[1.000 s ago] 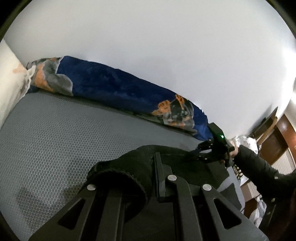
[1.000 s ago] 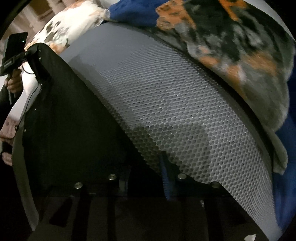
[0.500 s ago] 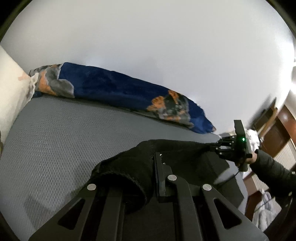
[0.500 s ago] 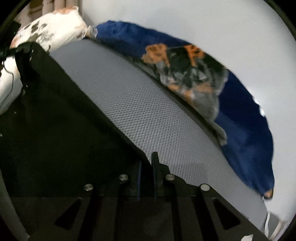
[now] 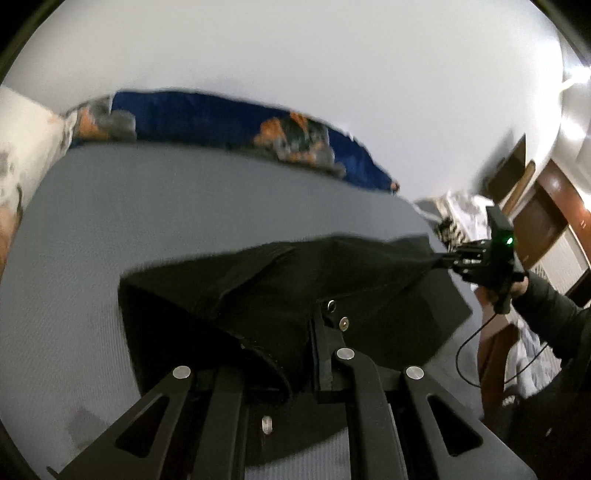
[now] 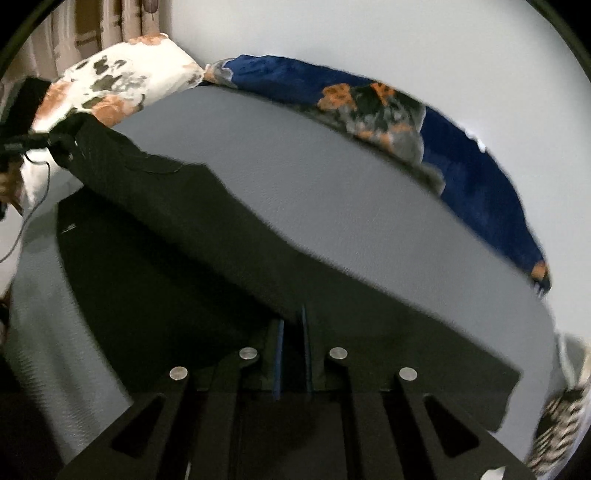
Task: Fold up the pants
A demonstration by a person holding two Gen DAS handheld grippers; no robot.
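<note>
Left wrist view: the left claw (image 5: 320,321) is clamped narrow on the edge of the black pants (image 5: 258,291), at a corner where two round metal snaps show just beside the pads. The pants hang stretched between the two claws, lifted above the grey bed (image 5: 184,199), with the lower fabric drooping toward the mattress. At the far right the right claw (image 5: 445,258) pinches the opposite corner of the pants, pulled to a taut point. The right hand (image 5: 519,286) grips the handle under a green light, and a dark sleeve (image 5: 550,314) runs off toward the edge. A thin black cable (image 5: 469,354) loops down below that hand. Along the back of the bed lies a blue blanket (image 5: 207,118) with orange and grey patches, against a white wall (image 5: 295,55). A floral pillow (image 5: 26,147) sits at the left, and brown wooden furniture (image 5: 543,210) stands at the right; the heap of pale cloth near it is too blurred to name.

Right wrist view: the right claw (image 6: 293,328) is closed tight on a fold of the pants (image 6: 192,221), its blue-edged pads nearly meeting with black fabric pinched between them. The pants run from here up to the left, where the left claw (image 6: 51,138) holds the far corner near the pillow (image 6: 110,85). The cloth spans above the bed (image 6: 351,192), casting a dark shape below it. The blanket (image 6: 472,166) lines the far edge. Curtains (image 6: 96,29) hang at the top left.
</note>
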